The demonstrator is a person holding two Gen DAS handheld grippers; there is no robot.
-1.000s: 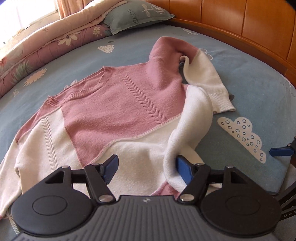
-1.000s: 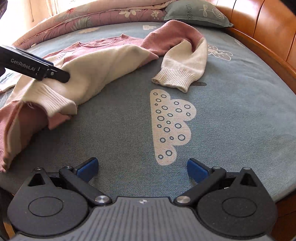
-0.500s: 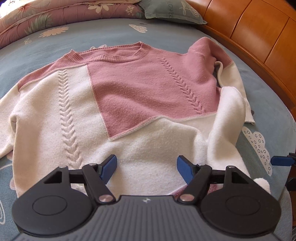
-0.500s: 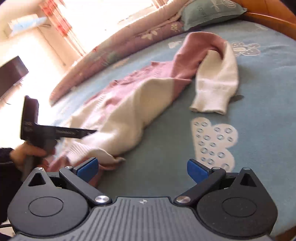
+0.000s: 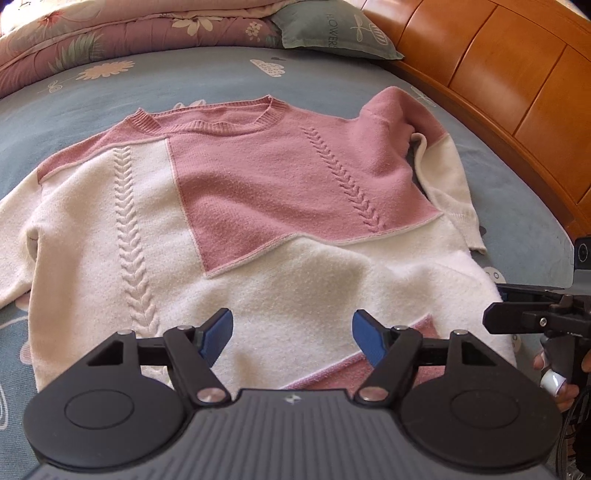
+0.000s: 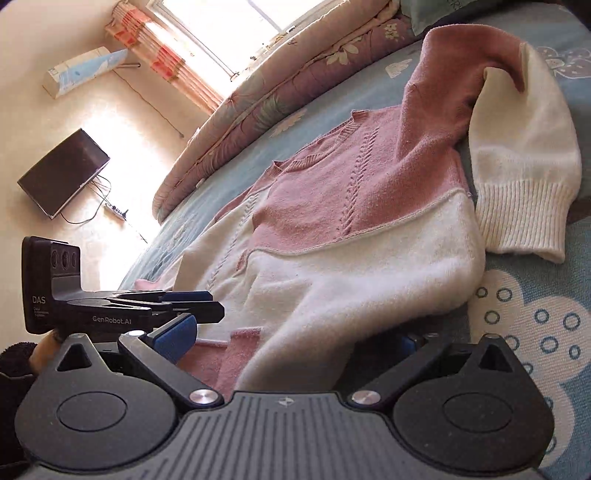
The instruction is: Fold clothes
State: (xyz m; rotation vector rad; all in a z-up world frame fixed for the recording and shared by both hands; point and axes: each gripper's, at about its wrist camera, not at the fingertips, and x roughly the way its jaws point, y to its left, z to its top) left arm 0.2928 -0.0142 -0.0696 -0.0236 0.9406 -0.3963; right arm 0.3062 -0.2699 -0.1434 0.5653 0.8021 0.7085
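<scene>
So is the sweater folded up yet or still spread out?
Mostly spread out: the sweater lies flat on the bed, only one sleeve bent back.

My sweater [image 5: 258, 206] lay spread face up on the bed [image 5: 110, 88], whose blue-grey sheet bore cloud and flower prints. At the far end a folded floral quilt [image 5: 110, 33] and a grey-green pillow [image 5: 332, 33] rested against the wooden headboard [image 5: 517, 103].

Both tongs sit low, side by side. The left tongs [image 5: 291, 338] have their blue pads spread wide with nothing between them. The right tongs [image 6: 295, 341] gape too, one pad hidden from view.
</scene>
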